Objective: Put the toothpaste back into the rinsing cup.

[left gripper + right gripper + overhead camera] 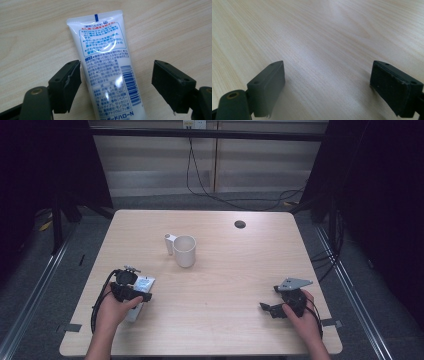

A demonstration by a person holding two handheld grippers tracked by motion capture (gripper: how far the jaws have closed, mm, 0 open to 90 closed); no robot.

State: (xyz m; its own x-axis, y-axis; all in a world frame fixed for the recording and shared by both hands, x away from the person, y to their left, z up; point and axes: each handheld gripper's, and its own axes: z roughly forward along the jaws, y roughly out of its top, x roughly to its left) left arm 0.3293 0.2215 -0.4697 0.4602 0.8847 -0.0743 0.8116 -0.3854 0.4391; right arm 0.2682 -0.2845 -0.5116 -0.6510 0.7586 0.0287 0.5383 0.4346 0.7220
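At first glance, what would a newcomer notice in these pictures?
A white mug stands alone near the middle of the wooden table. At the front left, the left gripper hangs open over a white tube with blue print. The right gripper is open over bare wood.

High view dim, soft, dark vignetted sides; counter (220, 270) evenly lit from overhead. White glare streaks on tube (107, 62) in left gripper view. Right gripper view: jaws blurred, broad sheen on wood.
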